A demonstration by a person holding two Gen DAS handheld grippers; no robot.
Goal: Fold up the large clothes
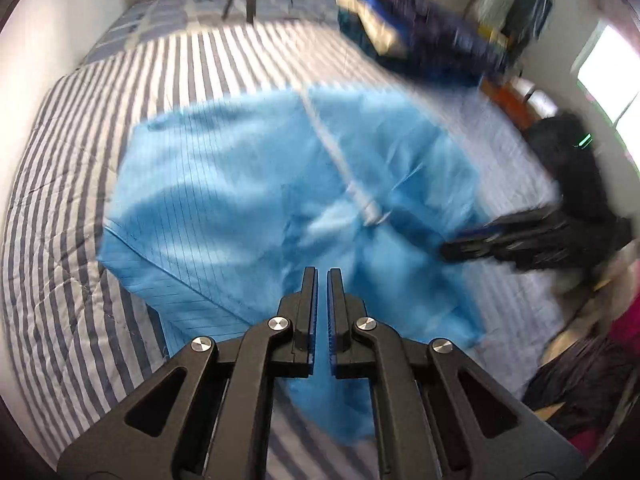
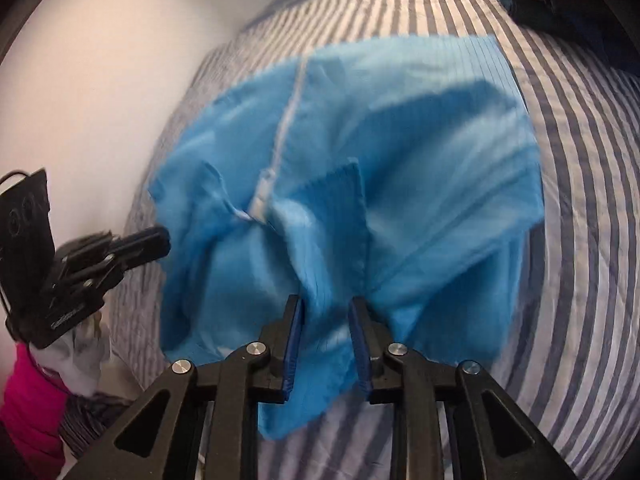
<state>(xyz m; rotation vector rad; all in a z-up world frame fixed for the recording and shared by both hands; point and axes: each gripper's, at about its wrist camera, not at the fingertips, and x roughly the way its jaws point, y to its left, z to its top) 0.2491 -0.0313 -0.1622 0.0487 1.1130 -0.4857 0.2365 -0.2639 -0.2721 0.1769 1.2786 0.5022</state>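
Note:
A large light-blue garment (image 1: 248, 184) with a white zipper (image 1: 340, 160) lies spread on a striped bed; it also shows in the right wrist view (image 2: 400, 152). My left gripper (image 1: 322, 276) is nearly shut on a fold of the blue cloth near its front edge. My right gripper (image 2: 325, 304) is partly open, with blue cloth bunched between its pads. In the left wrist view the right gripper (image 1: 472, 242) sits at the garment's right edge. In the right wrist view the left gripper (image 2: 156, 242) sits at its left edge.
The striped blue-and-white bedcover (image 1: 72, 208) fills both views. A dark blue pile of clothes (image 1: 420, 36) lies at the far side of the bed. A white wall (image 2: 100, 92) runs along one side. Pink cloth (image 2: 28, 412) lies by the bed.

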